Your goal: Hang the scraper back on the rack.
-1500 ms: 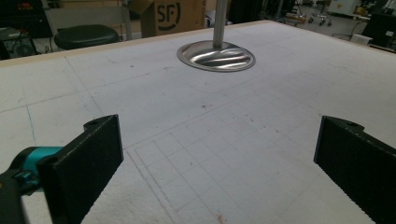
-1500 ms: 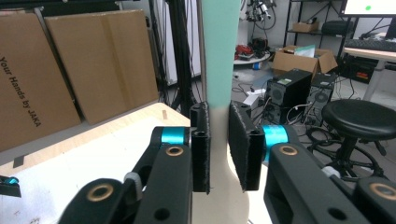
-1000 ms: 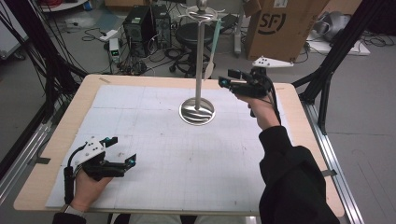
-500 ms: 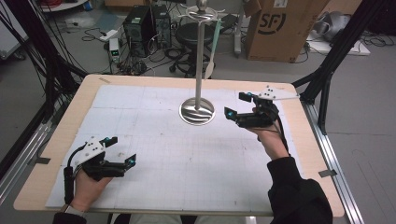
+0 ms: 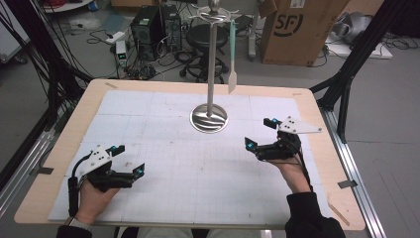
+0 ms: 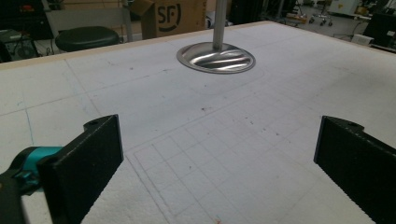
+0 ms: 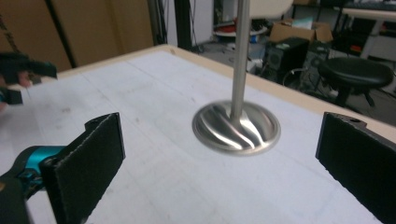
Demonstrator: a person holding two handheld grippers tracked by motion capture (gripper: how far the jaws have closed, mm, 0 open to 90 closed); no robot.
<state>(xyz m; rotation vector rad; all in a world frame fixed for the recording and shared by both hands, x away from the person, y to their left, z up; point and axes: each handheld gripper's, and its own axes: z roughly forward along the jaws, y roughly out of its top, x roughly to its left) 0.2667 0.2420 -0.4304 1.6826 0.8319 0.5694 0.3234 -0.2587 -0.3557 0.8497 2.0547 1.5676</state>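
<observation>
**Two empty grippers rest low near a metal utensil stand on a white gridded table**

A wooden-edged table [image 5: 59,148] covered by a white foam mat with a faint pencil grid [image 5: 198,173] is seen from above. Near its far middle stands a polished steel utensil stand with a round swirl-patterned base and a tall thin pole [image 5: 209,118]. From a hook at the top of the pole hangs a pale teal-handled spatula with a white blade [image 5: 232,54], clear of the table and just right of the pole.

The left gripper [image 5: 126,159], black with teal fingertips, sits low over the near left of the mat in the person's left hand [image 5: 91,196]. Its jaws stand wide apart with nothing between them, pointing toward the stand, which is well away.

The right gripper [image 5: 260,134], held in the person's right hand [image 5: 294,173], is to the right of the stand's base, near it but not touching. Its jaws have just been opening and now stand wide with nothing between them; the right gripper view looks between them at the swirled base and pole.

Beyond the table stands a brown cardboard box printed with the letters "SF" [image 5: 292,29], beside a black round stool [image 5: 203,34] and a black computer tower [image 5: 148,27]
</observation>
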